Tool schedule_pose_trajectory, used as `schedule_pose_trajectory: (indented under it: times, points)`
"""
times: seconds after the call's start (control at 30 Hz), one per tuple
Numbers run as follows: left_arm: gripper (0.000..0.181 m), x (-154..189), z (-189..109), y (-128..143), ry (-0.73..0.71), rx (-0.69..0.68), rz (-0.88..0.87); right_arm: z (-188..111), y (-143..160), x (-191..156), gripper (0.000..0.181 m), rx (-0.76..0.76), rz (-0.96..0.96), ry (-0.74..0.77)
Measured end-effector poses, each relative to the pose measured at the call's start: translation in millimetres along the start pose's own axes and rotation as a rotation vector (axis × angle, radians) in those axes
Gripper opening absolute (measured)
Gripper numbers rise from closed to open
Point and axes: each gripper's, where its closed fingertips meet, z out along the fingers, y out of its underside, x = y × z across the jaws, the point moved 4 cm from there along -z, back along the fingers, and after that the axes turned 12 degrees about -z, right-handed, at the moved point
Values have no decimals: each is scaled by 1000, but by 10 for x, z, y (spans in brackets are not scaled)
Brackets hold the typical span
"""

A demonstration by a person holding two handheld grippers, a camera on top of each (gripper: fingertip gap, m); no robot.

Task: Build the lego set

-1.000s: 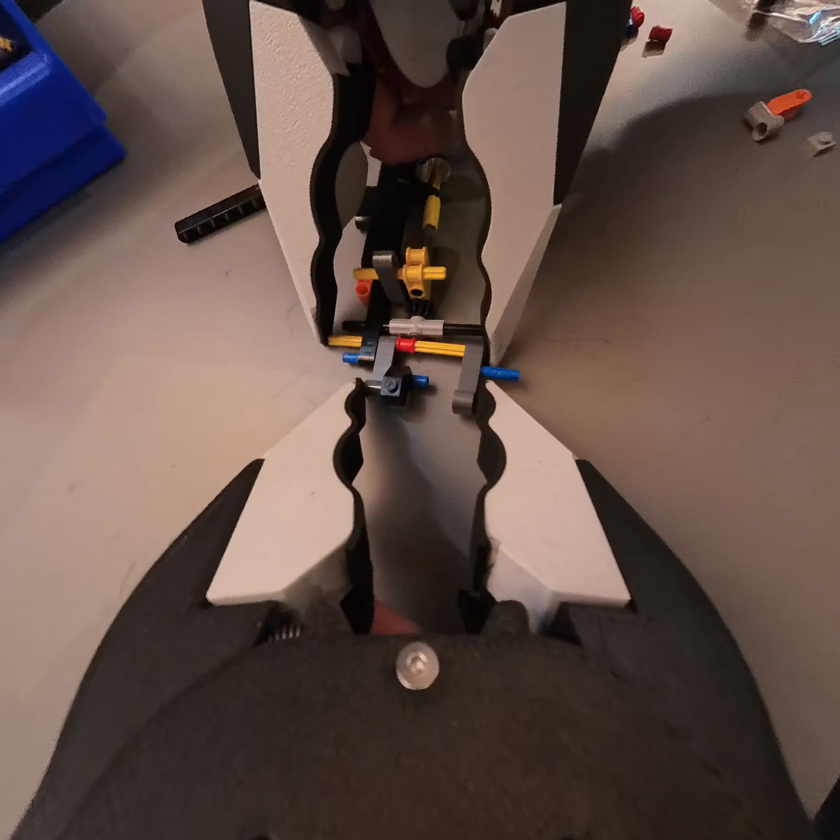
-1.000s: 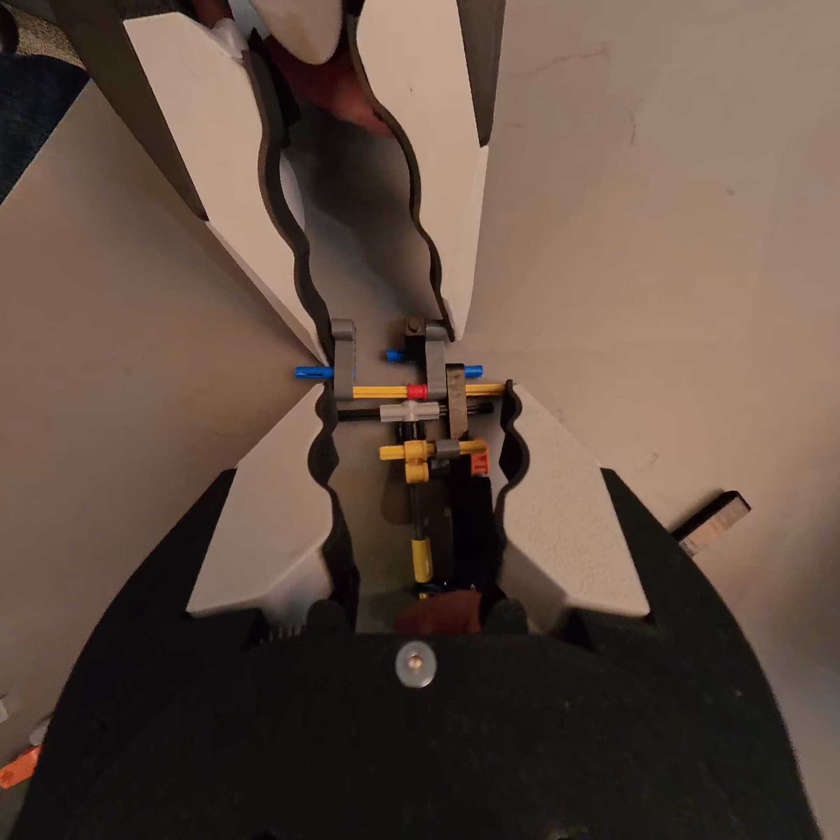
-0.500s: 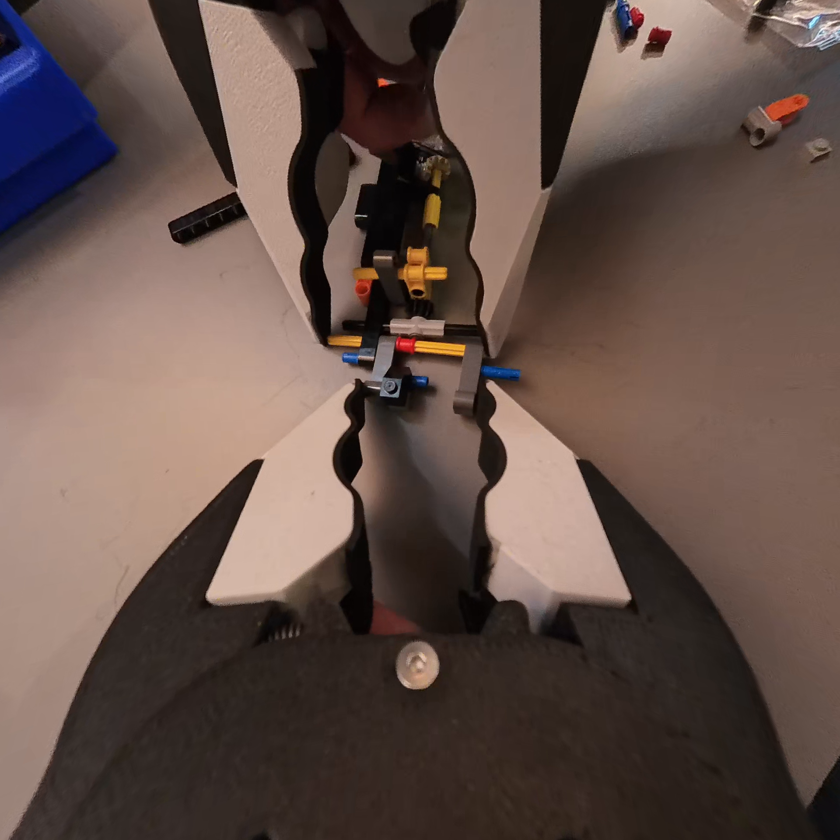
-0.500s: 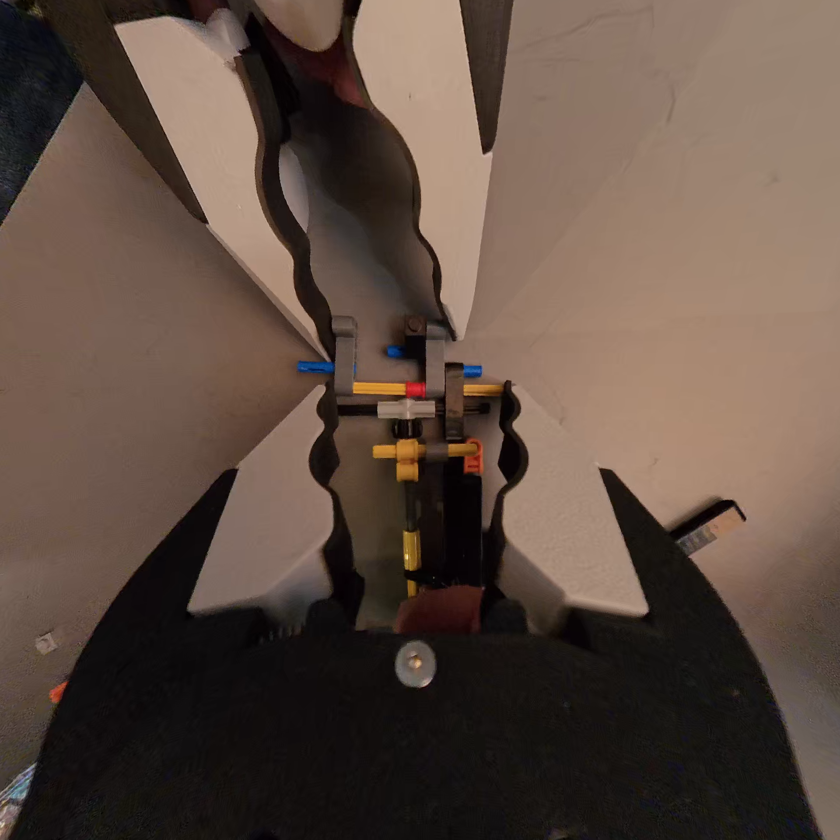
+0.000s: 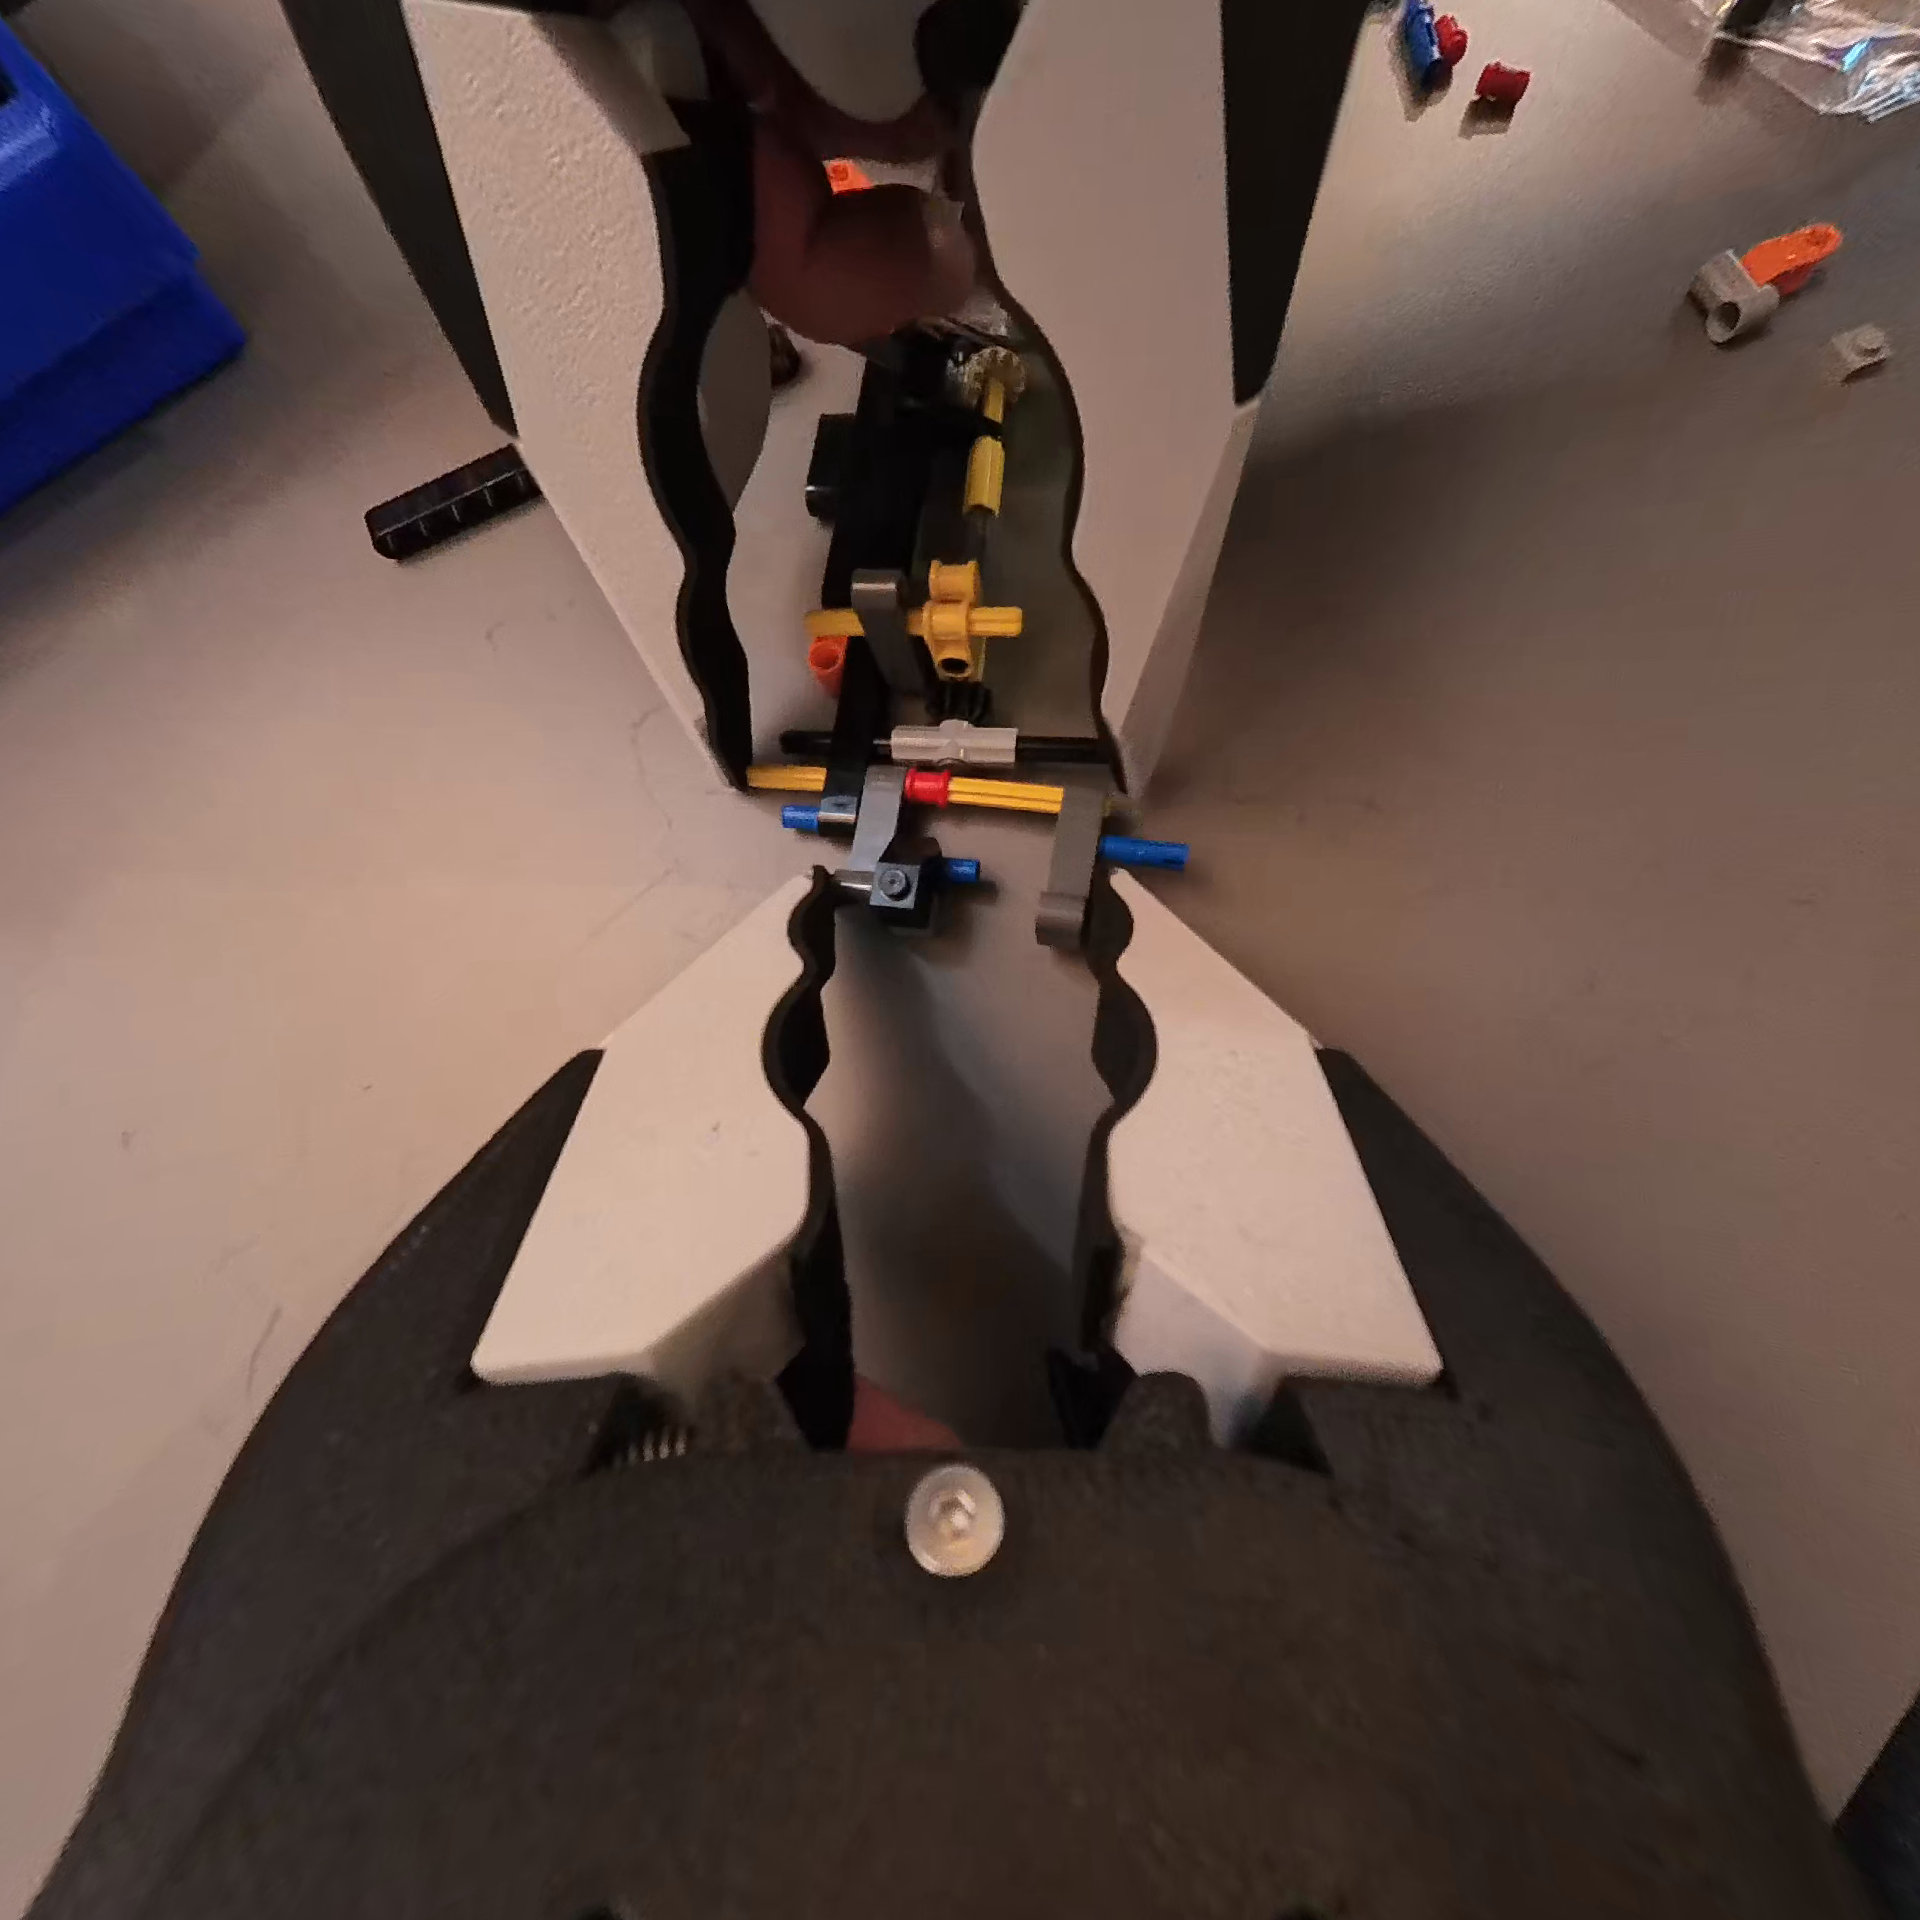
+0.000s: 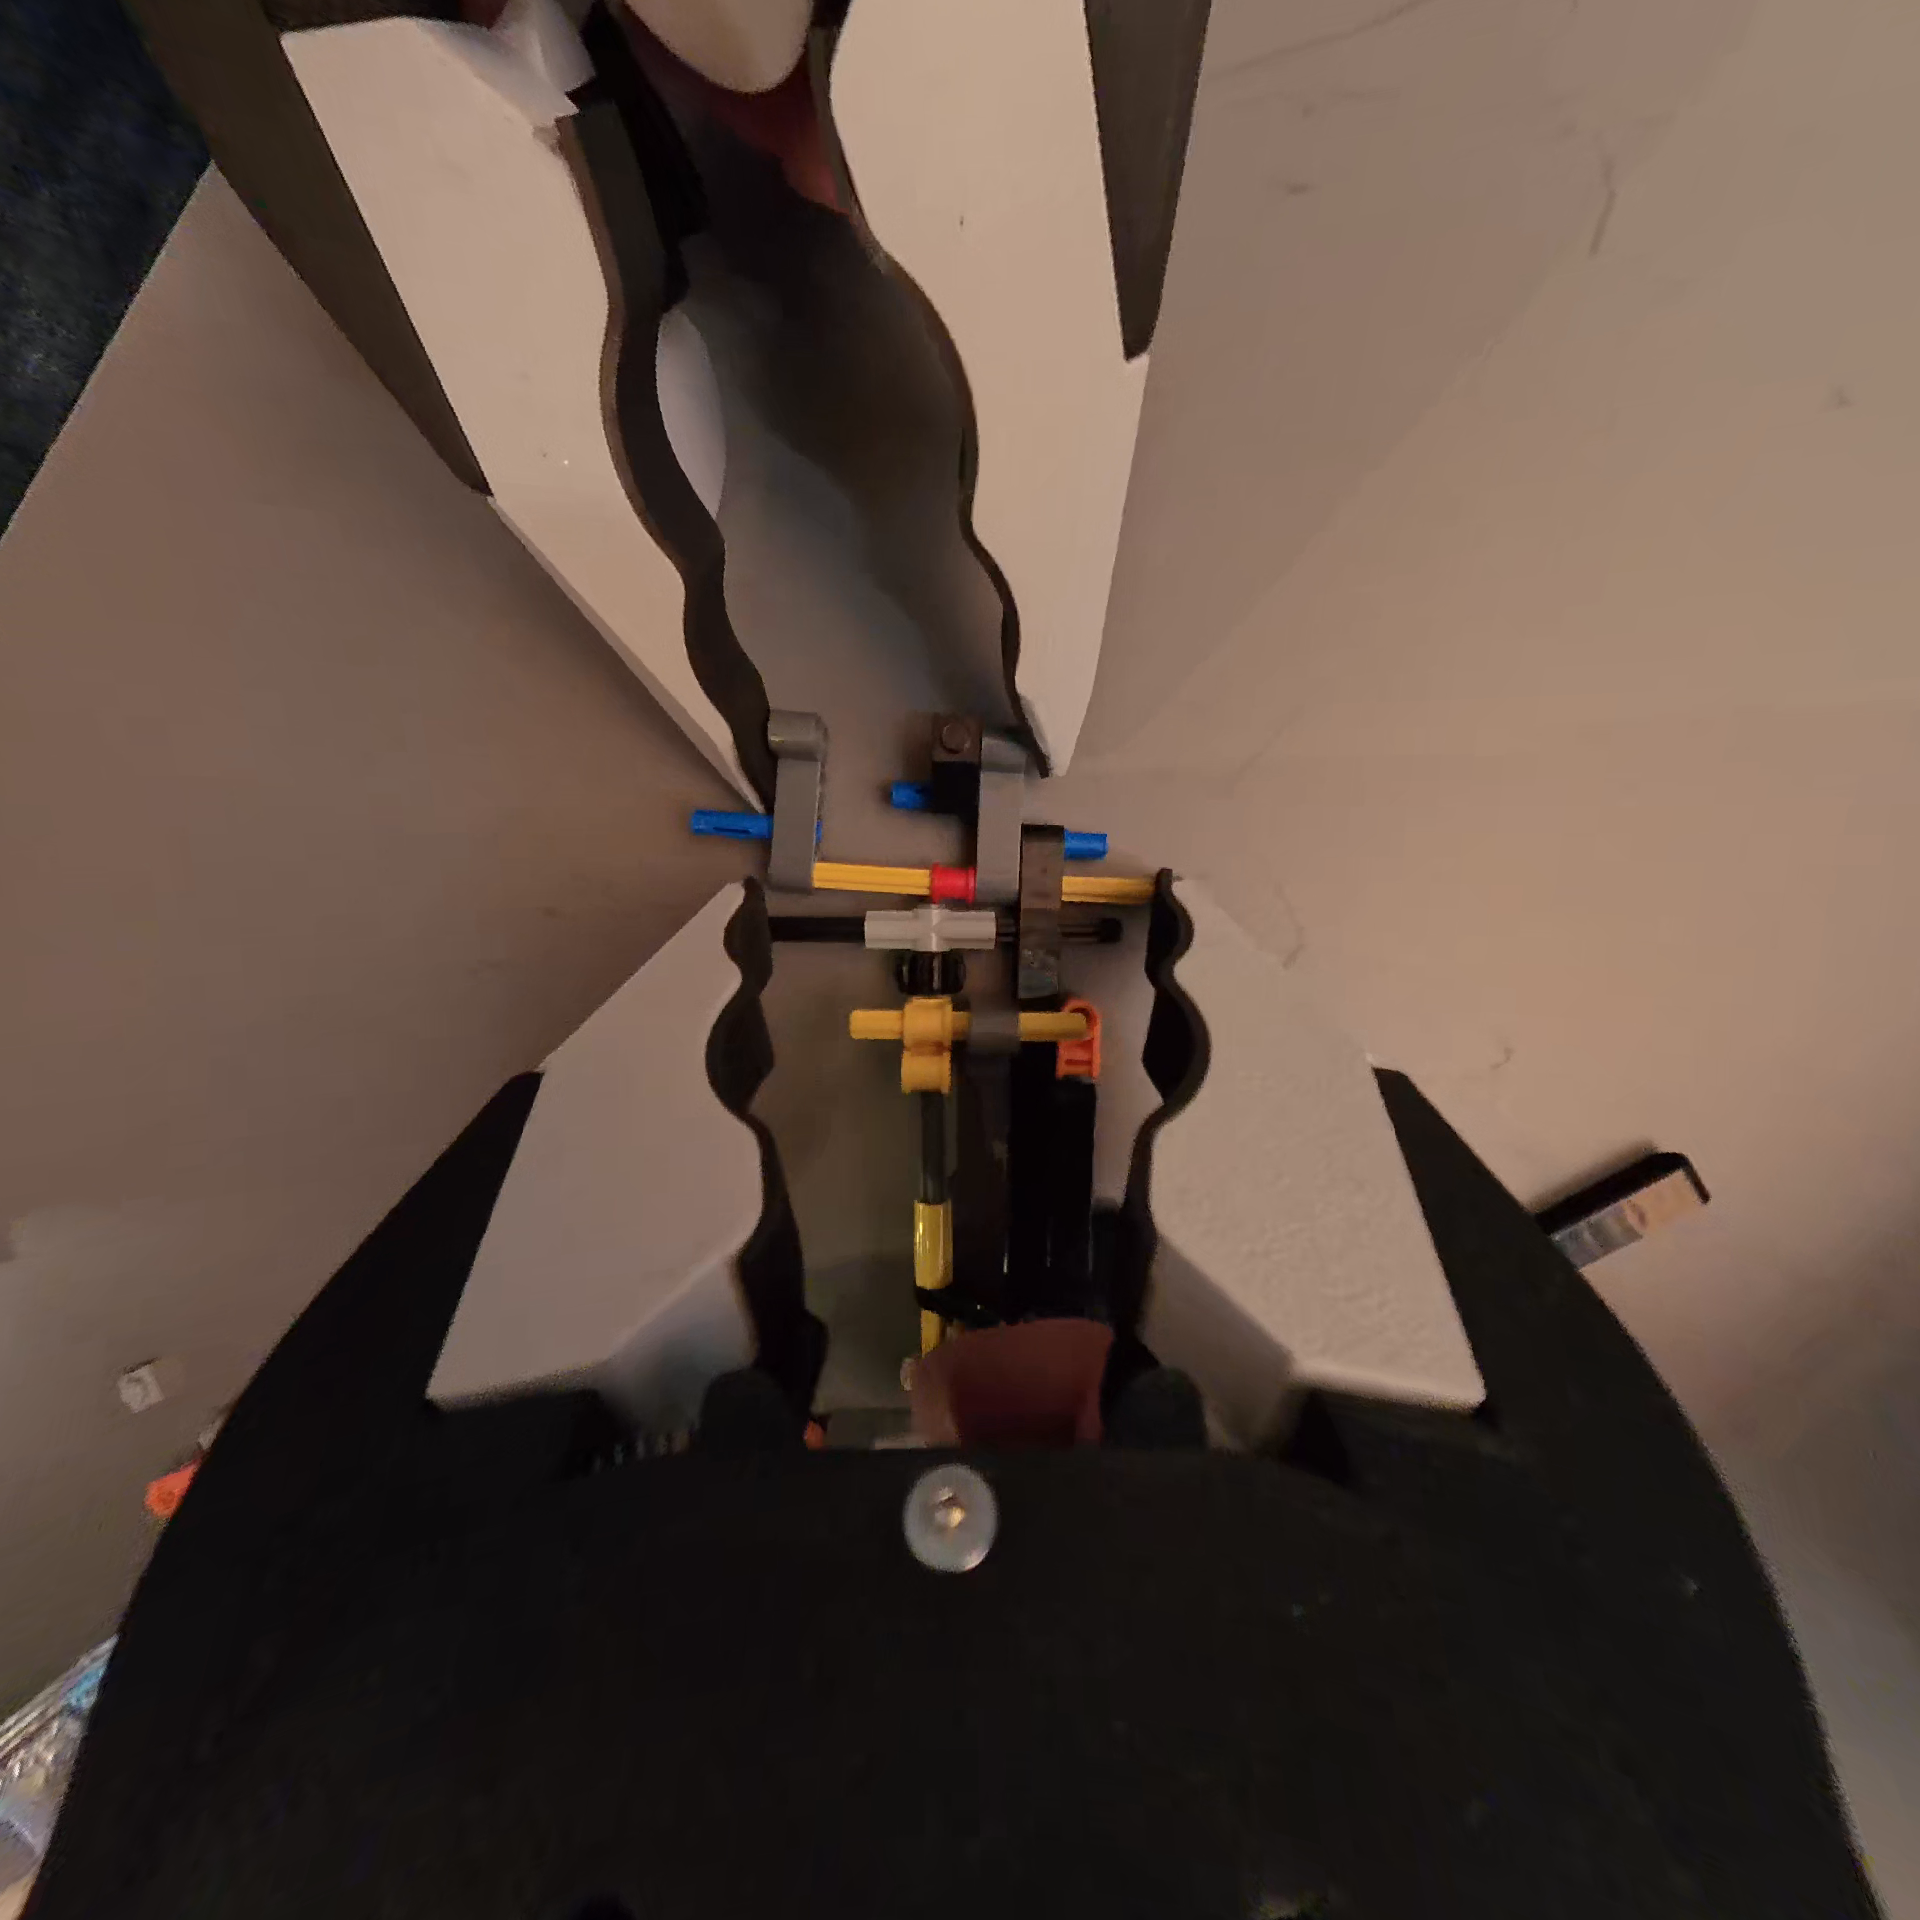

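A small lego technic assembly [image 5: 940,769] of yellow and black axles, grey lift arms, blue pins and a long black beam hangs between my two grippers, which face each other above the table. My left gripper [image 5: 961,894] is shut on the near grey lift arms [image 5: 1070,883] and the dark blue brick [image 5: 899,894]. My right gripper [image 6: 956,888] is shut across the ends of the yellow and black axles [image 6: 883,878]. The long black beam [image 6: 1055,1174] and yellow sleeve run back between its fingers. The assembly also shows in the right wrist view [image 6: 935,930].
A blue bin [image 5: 83,312] stands at the far left. A loose black beam [image 5: 452,504] lies beside the right gripper. An orange-and-grey piece [image 5: 1756,275], red pieces [image 5: 1496,81] and a plastic bag [image 5: 1829,52] lie at the far right. A fingertip [image 5: 862,260] shows behind the right gripper's fingers. My left and right fingertips are right by each other.
The right gripper has swung about the assembly, its body shifting left in the left wrist view, so more of the black beam shows. The left gripper and the assembly's near end have stayed still.
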Motion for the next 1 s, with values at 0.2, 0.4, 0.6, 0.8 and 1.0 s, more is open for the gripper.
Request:
schedule_pose_trajectory:
  times: [0.2, 0.4, 0.6, 0.8, 1.0]
  points:
    - [47, 39, 11, 2, 22, -10, 3, -22, 13, 49, 53, -22, -1, -28]
    - [47, 48, 16, -2, 25, -8, 2, -22, 17, 15, 57, -14, 17, -16]
    - [47, 76, 22, -5, 35, -12, 3, -31, 14, -18, 61, -1, 29, -51]
    - [47, 66, 24, -7, 31, -9, 2, -26, 2, -16, 65, 1, 27, -59]
    - [47, 62, 33, -14, 29, -6, -7, 2, -43, -71, 63, 15, 20, -64]
